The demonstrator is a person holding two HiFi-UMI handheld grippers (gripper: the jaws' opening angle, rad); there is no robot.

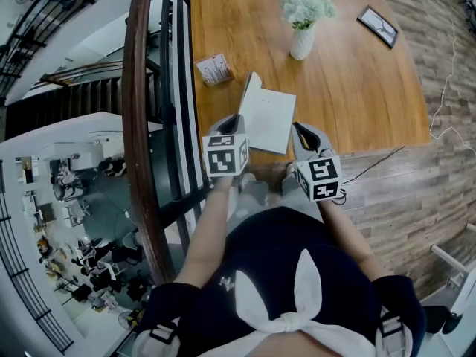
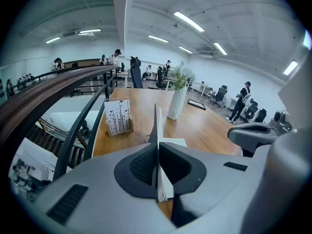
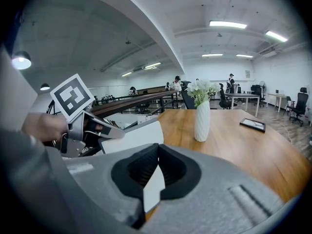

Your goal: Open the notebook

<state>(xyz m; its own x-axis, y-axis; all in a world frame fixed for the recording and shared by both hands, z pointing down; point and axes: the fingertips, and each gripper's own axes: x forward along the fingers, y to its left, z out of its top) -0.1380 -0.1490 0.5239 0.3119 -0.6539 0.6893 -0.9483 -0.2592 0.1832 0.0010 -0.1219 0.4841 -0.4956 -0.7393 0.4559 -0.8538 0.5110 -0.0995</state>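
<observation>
The white notebook (image 1: 269,117) lies at the near edge of the wooden table (image 1: 357,80). Its cover (image 1: 248,89) stands lifted on the left side, nearly upright. My left gripper (image 1: 235,120) is shut on the near edge of that cover, seen edge-on between its jaws in the left gripper view as the cover (image 2: 157,130). My right gripper (image 1: 300,131) is shut on the near right corner of the notebook's pages (image 3: 154,183). In the right gripper view the raised cover (image 3: 134,136) shows at left, with the left gripper (image 3: 90,126) on it.
A white vase of pale flowers (image 1: 303,22) stands behind the notebook. A small printed box (image 1: 213,70) sits by the table's left edge, and a dark framed picture (image 1: 378,26) lies at the far right. A curved railing (image 1: 140,88) with a drop beyond runs along the left.
</observation>
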